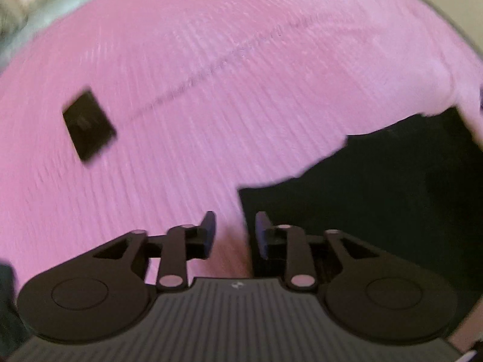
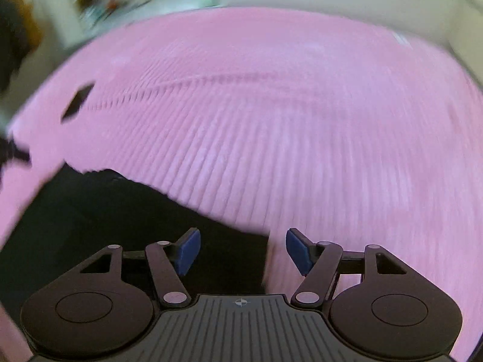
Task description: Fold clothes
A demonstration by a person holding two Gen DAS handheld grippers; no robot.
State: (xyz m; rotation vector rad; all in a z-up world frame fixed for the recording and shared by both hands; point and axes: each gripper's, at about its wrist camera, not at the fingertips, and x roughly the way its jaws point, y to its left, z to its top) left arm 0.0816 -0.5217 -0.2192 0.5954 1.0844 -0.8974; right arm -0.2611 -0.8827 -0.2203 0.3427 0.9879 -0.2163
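Pink ribbed cover meets black cloth under two dark grippers

A pink cover (image 1: 211, 75) with fine ribbed lines and a faint darker stitched line fills both views, blurred; on it lies a small black square patch (image 1: 89, 125), seen also from the right wrist (image 2: 77, 104). A plain black garment (image 1: 377, 187), without visible pattern, shows dark against the pink (image 2: 105, 211). The left gripper (image 1: 235, 232) is black with dark blue pads (image 1: 209, 229) and a grey striped base; the right gripper (image 2: 243, 252) matches it, its pads (image 2: 188, 252) a brighter blue. Pale white and greenish blur edges the background.
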